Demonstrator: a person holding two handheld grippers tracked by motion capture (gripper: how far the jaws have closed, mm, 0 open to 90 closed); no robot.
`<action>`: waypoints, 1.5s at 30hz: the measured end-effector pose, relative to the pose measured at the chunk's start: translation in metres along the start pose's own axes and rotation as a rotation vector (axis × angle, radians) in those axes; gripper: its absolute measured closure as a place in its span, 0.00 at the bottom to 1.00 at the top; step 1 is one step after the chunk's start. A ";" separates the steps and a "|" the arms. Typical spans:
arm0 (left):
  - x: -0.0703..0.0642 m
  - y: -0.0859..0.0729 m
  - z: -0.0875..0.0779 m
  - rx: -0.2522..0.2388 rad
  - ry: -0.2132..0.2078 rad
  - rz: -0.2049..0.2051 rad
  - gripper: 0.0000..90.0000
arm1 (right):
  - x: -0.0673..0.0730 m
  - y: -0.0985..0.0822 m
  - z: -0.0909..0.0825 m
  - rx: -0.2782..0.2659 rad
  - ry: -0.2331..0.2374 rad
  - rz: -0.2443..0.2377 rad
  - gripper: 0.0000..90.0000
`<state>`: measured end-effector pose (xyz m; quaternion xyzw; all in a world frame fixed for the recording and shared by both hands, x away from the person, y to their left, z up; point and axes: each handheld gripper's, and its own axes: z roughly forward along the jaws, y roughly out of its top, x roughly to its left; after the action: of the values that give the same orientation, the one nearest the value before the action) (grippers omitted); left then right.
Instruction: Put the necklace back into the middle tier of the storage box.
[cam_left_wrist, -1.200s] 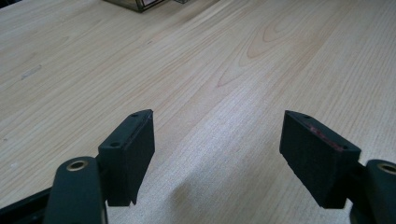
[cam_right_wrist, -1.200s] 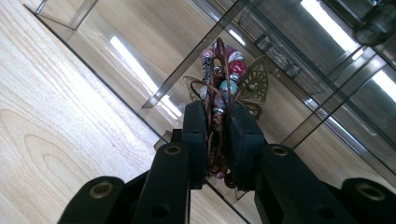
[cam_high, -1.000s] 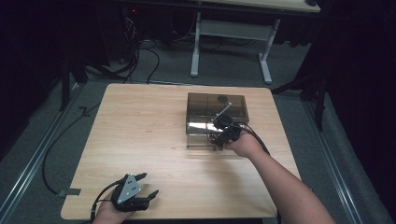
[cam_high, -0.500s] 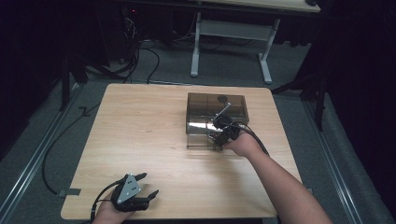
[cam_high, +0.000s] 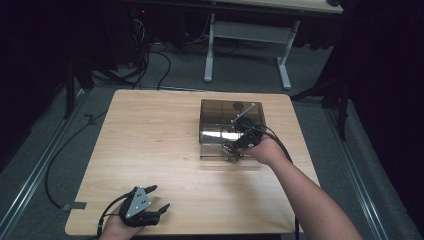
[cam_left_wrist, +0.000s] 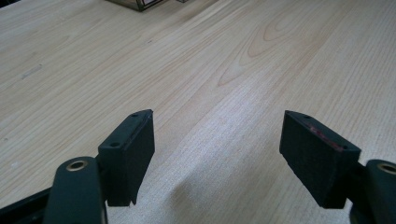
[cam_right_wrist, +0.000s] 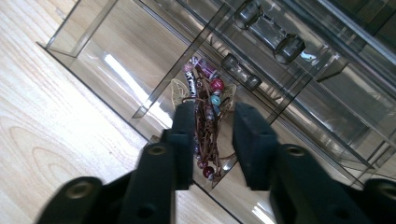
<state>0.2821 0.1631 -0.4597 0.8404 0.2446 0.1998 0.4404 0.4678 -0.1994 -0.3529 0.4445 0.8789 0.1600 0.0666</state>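
Light wooden tabletop (cam_high: 160, 145): your right gripper (cam_right_wrist: 210, 135) reaches into the smoked clear-plastic compartment box (cam_high: 215, 125), jaws parted around a tangled beaded bracelet (cam_right_wrist: 205, 93), not clamped. Your left gripper (cam_left_wrist: 217, 144) rests wide open near the front edge.

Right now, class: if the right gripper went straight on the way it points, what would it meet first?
The beaded jewellery between its jaws; the right gripper straddles it over the clear organiser box. Depth is unclear; it might touch already.
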 end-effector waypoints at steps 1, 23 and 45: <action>0.000 0.000 0.000 0.000 0.000 0.000 0.30 | 0.000 0.000 0.000 -0.003 0.000 -0.020 0.88; 0.000 0.000 0.000 -0.003 -0.002 -0.001 0.30 | 0.006 -0.018 0.000 0.009 -0.021 -0.017 0.96; 0.000 0.000 0.000 -0.005 0.000 -0.006 0.30 | 0.002 -0.084 0.009 -0.024 0.014 0.045 0.82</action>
<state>0.2820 0.1637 -0.4597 0.8387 0.2466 0.1994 0.4428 0.4047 -0.2425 -0.3902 0.4623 0.8670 0.1752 0.0623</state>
